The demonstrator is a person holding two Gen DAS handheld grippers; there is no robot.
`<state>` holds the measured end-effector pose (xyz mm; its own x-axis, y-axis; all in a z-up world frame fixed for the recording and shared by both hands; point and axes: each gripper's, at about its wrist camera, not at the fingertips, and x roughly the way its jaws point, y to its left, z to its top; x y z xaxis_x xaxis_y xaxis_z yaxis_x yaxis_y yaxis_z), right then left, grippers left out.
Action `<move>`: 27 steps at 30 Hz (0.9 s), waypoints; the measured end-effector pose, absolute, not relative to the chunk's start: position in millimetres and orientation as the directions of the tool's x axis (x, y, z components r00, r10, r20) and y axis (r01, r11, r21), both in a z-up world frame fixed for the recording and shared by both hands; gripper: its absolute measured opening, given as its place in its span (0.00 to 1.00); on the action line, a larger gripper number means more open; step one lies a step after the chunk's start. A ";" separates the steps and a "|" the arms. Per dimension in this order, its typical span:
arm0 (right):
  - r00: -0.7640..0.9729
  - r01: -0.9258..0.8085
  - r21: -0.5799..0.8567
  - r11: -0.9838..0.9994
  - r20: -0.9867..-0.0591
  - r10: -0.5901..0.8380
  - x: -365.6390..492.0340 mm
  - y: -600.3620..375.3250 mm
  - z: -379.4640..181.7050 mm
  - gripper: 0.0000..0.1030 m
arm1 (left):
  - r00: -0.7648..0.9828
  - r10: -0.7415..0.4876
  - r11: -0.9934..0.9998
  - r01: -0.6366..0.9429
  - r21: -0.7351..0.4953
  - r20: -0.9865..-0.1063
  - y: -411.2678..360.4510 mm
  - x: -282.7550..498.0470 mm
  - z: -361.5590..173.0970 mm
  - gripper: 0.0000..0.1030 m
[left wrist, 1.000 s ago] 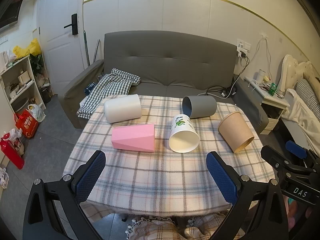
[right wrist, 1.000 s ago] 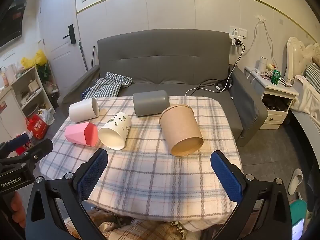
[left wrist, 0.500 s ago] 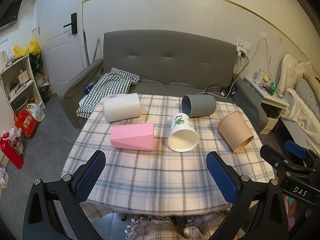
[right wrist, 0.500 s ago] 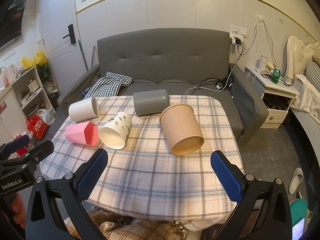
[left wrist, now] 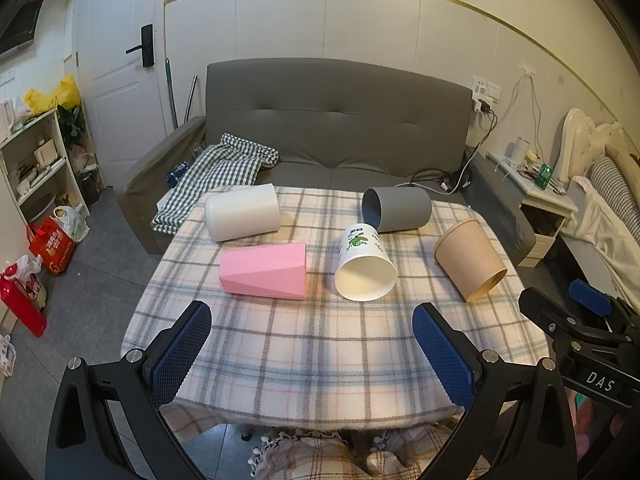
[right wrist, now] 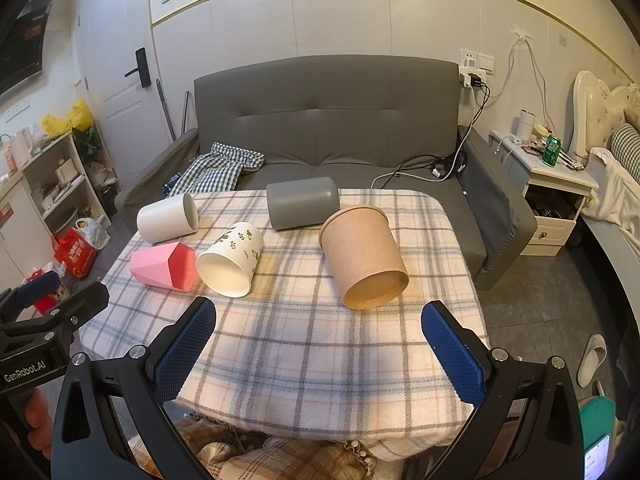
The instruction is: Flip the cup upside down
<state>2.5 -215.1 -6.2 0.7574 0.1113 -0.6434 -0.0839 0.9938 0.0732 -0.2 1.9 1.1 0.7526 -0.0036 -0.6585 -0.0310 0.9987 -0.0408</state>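
Several cups lie on their sides on a plaid-covered table (left wrist: 320,344): a white cylinder cup (left wrist: 242,217), a pink faceted cup (left wrist: 264,271), a leaf-printed paper cup (left wrist: 364,268), a grey cup (left wrist: 398,209) and a brown paper cup (left wrist: 470,264). In the right wrist view they are the white cup (right wrist: 167,218), pink cup (right wrist: 164,266), leaf cup (right wrist: 231,258), grey cup (right wrist: 303,202) and brown cup (right wrist: 362,256). My left gripper (left wrist: 312,354) is open and empty over the table's near edge. My right gripper (right wrist: 320,348) is open and empty, near the brown cup.
A grey sofa (left wrist: 336,136) with a checked cloth (left wrist: 216,176) stands behind the table. A shelf (left wrist: 36,168) and bags are at the left, a nightstand (right wrist: 548,184) and bed at the right. The right gripper's body (left wrist: 580,332) shows at the left view's right edge.
Both grippers have shifted only slightly; the view has crept a little. The cups have not moved.
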 end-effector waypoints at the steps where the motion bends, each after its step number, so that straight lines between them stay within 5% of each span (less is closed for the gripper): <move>1: 0.757 -0.085 0.073 0.994 -0.643 0.112 3.1 -215.5 -5.7 1.00 | 0.753 -0.003 0.999 -0.032 -0.041 -0.658 1.9 -0.1 1.0 1.00; 27: 0.754 -0.084 0.074 0.994 -0.647 0.112 1.5 -213.5 -9.8 1.00 | 0.749 -0.005 0.999 -0.031 -0.042 -0.663 2.4 0.3 1.2 1.00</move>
